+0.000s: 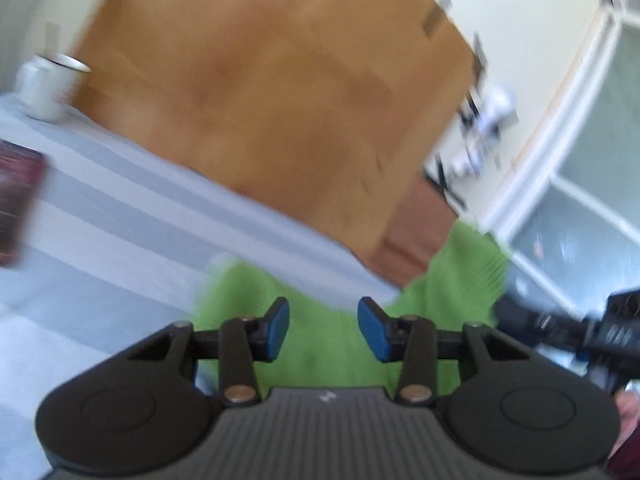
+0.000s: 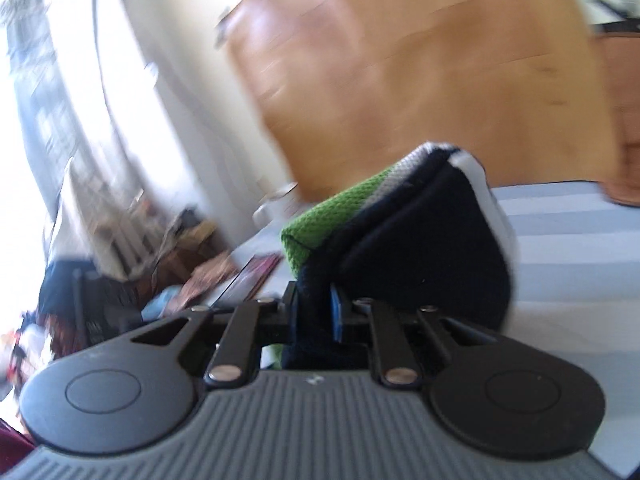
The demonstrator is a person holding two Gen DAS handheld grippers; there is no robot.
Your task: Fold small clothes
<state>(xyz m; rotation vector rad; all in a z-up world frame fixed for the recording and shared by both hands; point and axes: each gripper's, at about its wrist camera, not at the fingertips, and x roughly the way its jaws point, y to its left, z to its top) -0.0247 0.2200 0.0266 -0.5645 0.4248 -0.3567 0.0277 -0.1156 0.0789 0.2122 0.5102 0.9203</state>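
Note:
A green knit garment point(image 1: 320, 344) with navy and white trim lies on the pale striped table cover point(image 1: 120, 216). My left gripper point(image 1: 323, 330) is open just above the green cloth, nothing between its blue pads point(image 1: 278, 326). My right gripper point(image 2: 316, 312) is shut on the garment's navy edge point(image 2: 420, 248) and holds it lifted, green part point(image 2: 328, 220) bunched to the left. In the left wrist view the right gripper point(image 1: 592, 332) shows at the right edge, holding up green cloth point(image 1: 460, 280). Both views are motion-blurred.
A white mug point(image 1: 44, 88) stands at the far left of the cover. A dark red book point(image 1: 16, 200) lies at the left edge, also in the right wrist view point(image 2: 252, 276). A wooden door point(image 1: 272, 92) and a glazed white door point(image 1: 580, 200) are behind.

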